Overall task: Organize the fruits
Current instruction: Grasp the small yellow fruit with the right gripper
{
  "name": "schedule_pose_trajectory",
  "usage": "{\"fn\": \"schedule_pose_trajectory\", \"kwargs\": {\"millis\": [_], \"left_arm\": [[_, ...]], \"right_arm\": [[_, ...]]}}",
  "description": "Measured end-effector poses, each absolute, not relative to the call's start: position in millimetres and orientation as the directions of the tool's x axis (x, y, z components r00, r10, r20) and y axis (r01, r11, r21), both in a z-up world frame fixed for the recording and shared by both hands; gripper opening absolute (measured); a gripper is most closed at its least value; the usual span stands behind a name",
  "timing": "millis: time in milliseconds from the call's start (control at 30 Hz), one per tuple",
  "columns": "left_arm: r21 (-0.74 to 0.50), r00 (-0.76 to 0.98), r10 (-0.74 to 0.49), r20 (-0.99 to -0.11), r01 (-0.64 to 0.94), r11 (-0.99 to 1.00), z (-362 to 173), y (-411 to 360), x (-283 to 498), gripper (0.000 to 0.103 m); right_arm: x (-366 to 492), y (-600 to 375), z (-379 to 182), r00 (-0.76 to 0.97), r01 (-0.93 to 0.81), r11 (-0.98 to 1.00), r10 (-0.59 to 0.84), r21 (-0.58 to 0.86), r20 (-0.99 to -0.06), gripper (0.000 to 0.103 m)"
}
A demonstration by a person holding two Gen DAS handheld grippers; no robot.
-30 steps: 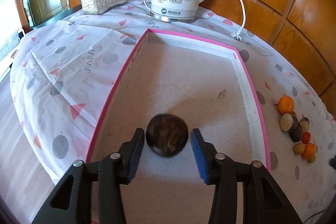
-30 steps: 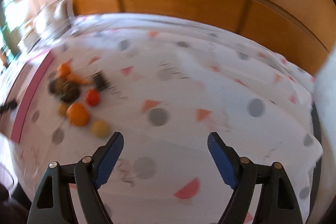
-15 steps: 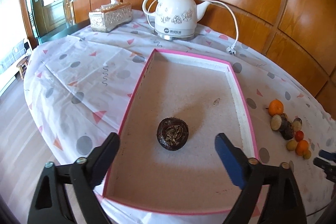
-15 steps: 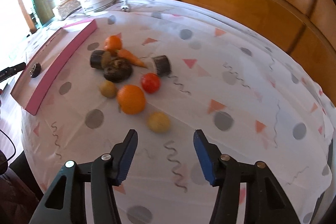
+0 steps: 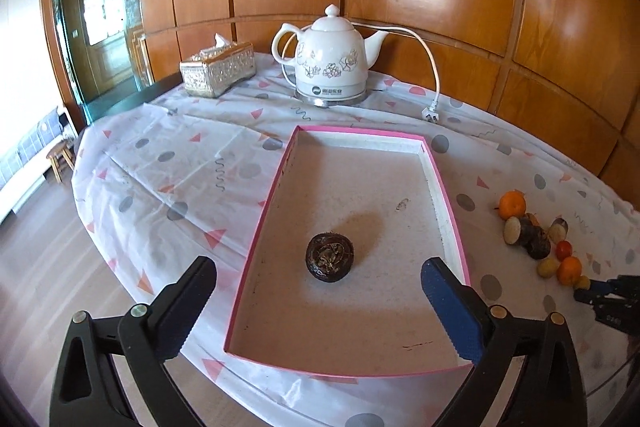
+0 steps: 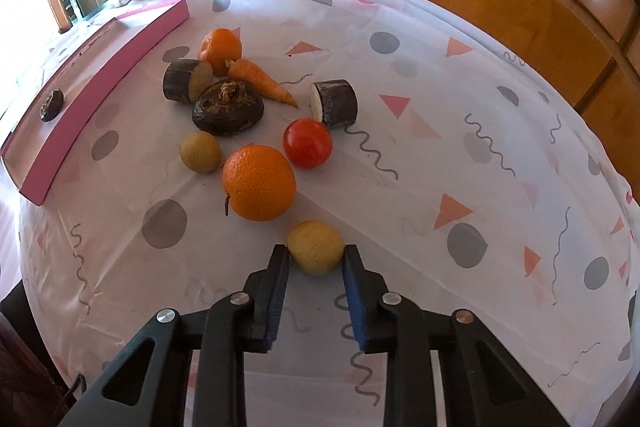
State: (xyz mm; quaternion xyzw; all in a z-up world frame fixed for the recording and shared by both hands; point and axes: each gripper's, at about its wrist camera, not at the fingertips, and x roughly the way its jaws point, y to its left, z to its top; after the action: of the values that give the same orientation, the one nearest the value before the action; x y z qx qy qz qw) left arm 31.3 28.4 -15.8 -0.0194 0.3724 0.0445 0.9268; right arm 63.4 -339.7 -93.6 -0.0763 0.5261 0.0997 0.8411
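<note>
Yellow and small, the round fruit (image 6: 315, 247) lies on the tablecloth (image 6: 420, 155) pinched between the just-closed right gripper (image 6: 316, 259), while the left gripper (image 5: 320, 291), jaws just spread wide and empty, hangs above the dark fruit (image 5: 330, 256) in the pink tray (image 5: 448, 203).

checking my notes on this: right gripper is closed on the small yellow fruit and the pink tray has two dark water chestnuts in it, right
Not quite: the pink tray holds only one dark water chestnut, as the left wrist view shows; a second one still lies on the tablecloth. The rest stands: in the right wrist view the right gripper has its pads on the small yellow fruit, its jaws having just been closing.
</note>
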Motion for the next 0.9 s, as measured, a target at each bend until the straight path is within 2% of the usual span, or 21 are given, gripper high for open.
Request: {"fn": "schedule_pose_trajectory", "kwargs": {"millis": [567,900], "left_arm": [[0.038,0.746,0.135,-0.652,-0.146,0.989,-8,32,16,0.103],[0.064,0.759,0.163,-0.63,-0.158,0.985,-8,34,11,0.103]], "right_arm": [[31,-328,-80,0.372,-0.333,0.943,0.145,0.015,-0.917,0.027],[25,-271,-43,0.42,-0.419,0.905,0.26,0.068,-0.869,0.027]]}}
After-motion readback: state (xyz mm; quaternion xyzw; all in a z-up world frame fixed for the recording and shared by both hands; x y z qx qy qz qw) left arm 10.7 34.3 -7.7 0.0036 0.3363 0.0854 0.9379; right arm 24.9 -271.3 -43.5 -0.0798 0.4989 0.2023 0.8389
